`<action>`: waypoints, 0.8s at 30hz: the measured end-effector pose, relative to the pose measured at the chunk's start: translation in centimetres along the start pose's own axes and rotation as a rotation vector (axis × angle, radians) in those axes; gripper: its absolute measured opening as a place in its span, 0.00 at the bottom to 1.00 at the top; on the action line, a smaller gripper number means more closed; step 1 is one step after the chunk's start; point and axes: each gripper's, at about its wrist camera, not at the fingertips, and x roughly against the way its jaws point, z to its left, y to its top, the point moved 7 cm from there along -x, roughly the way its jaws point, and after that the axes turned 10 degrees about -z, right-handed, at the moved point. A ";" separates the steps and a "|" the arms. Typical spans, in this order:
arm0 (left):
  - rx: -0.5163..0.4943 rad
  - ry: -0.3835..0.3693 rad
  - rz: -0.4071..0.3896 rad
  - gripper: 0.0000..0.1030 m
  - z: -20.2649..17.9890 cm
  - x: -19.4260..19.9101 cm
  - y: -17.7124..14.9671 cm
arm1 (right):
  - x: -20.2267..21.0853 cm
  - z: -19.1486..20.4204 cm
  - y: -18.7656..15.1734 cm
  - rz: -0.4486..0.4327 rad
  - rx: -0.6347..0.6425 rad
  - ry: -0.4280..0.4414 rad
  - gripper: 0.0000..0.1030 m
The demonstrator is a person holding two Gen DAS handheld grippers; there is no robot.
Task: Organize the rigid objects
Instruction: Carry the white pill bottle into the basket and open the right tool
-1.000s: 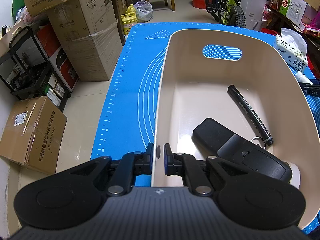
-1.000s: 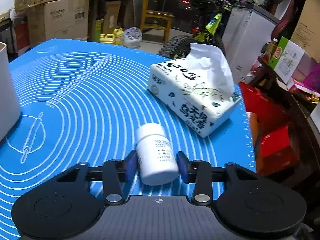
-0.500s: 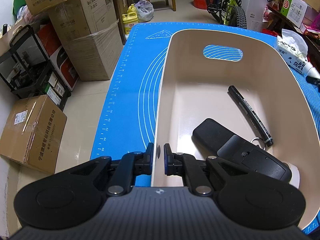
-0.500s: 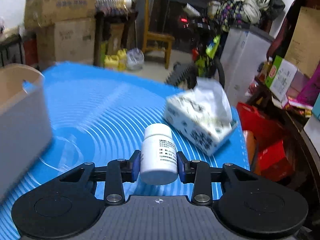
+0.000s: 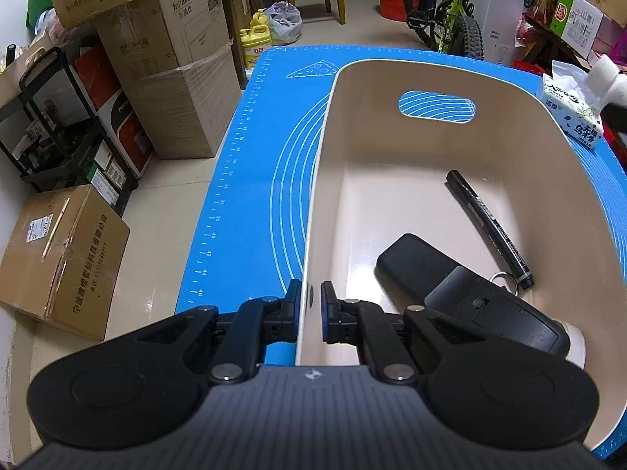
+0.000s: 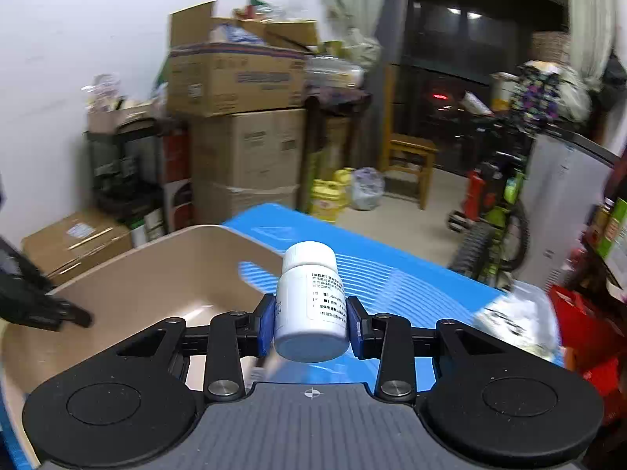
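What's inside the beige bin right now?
Inside the beige bin: a black marker, a black remote-like device, a small metal ring and a white object mostly hidden under the device; its identity is unclear.

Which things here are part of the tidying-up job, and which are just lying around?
Part of the job:
white bottle, held in the right gripper
beige bin, clamped at its wall by the left gripper
black marker
black remote

Just lying around:
tissue pack
cardboard boxes
bicycle

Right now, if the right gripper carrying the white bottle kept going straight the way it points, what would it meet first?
Probably the far wall of the beige bin, near its handle cutout; the white bottle would touch first. Depth is unclear, so it may pass over the rim onto the blue mat.
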 end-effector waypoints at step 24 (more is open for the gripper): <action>-0.001 0.016 -0.005 0.10 0.2 -0.1 -0.1 | -4.0 10.0 -6.1 0.302 0.041 0.100 0.44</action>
